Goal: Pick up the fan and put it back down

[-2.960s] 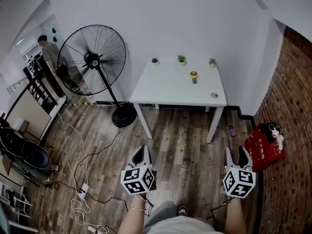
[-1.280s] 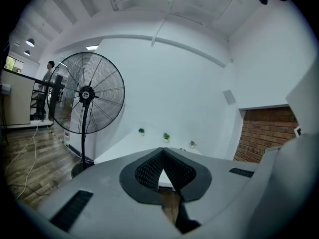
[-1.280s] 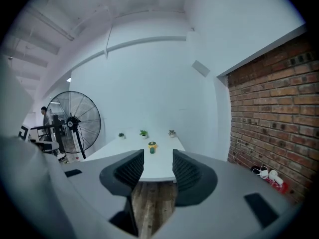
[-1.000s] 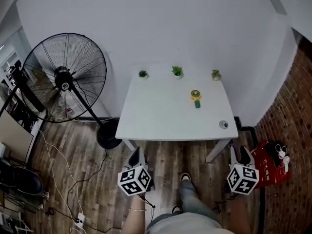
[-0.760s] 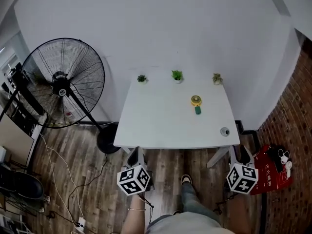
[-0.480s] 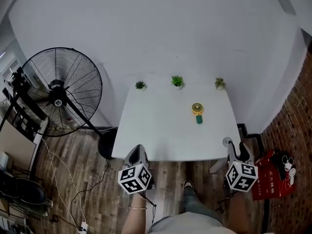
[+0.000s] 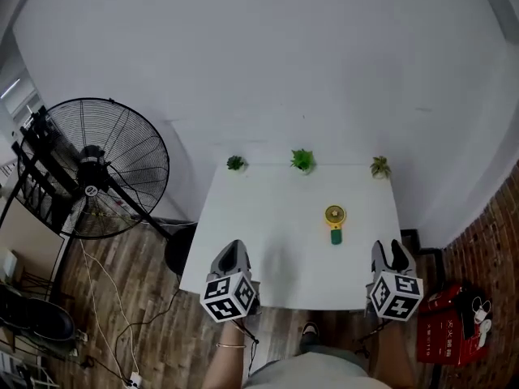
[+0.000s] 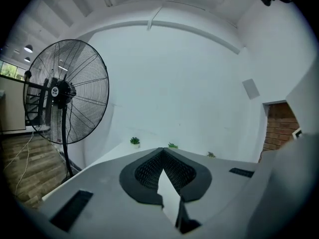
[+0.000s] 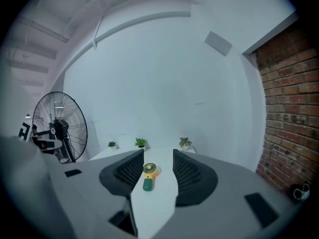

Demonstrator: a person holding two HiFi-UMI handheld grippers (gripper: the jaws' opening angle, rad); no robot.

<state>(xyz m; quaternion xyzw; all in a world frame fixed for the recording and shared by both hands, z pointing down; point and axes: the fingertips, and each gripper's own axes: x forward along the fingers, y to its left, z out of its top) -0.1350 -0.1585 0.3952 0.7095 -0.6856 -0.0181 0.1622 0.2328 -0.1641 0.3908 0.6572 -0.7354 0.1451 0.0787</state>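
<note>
Where a white wall [image 7: 268, 71] closes off the far side, the contents are listed by size, largest first.

Wall: plain white, spanning the width of the head view. A brick wall [image 7: 496, 241] adjoins it at the right edge.

Floor [image 7: 122, 298]: dark wood planks, seen left of and below the surface.

Pedestal fan [image 7: 99, 168]: black, with a round wire cage and a slanting pole running down to a round base. It stands on the floor just left of the surface.

Surface [image 7: 268, 233]: a white rectangular table top, its far edge against the white wall.

Red box [image 7: 448, 335]: on the floor at lower right, near the brick wall.

Left claw [image 7: 233, 251]: grey, with a marker cube at its rear, held over the near-left edge of the surface. In the left gripper view its jaws meet at the tips with nothing between them.

Right claw [image 7: 388, 250]: the same make, held over the near-right edge of the surface. Its jaws are apart and hold nothing. In the right gripper view the gap frames the handheld fan [image 9: 148, 176], which lies further along the surface, clear of both jaws.

Potted plants [image 7: 303, 160]: three small green tufts in a row along the far edge of the surface.

Handheld fan [image 7: 334, 222]: yellow round head and green handle. It lies flat on the right half of the surface, head toward the white wall and handle toward the person. It sits between the plant row and the right claw, touching neither.
</note>
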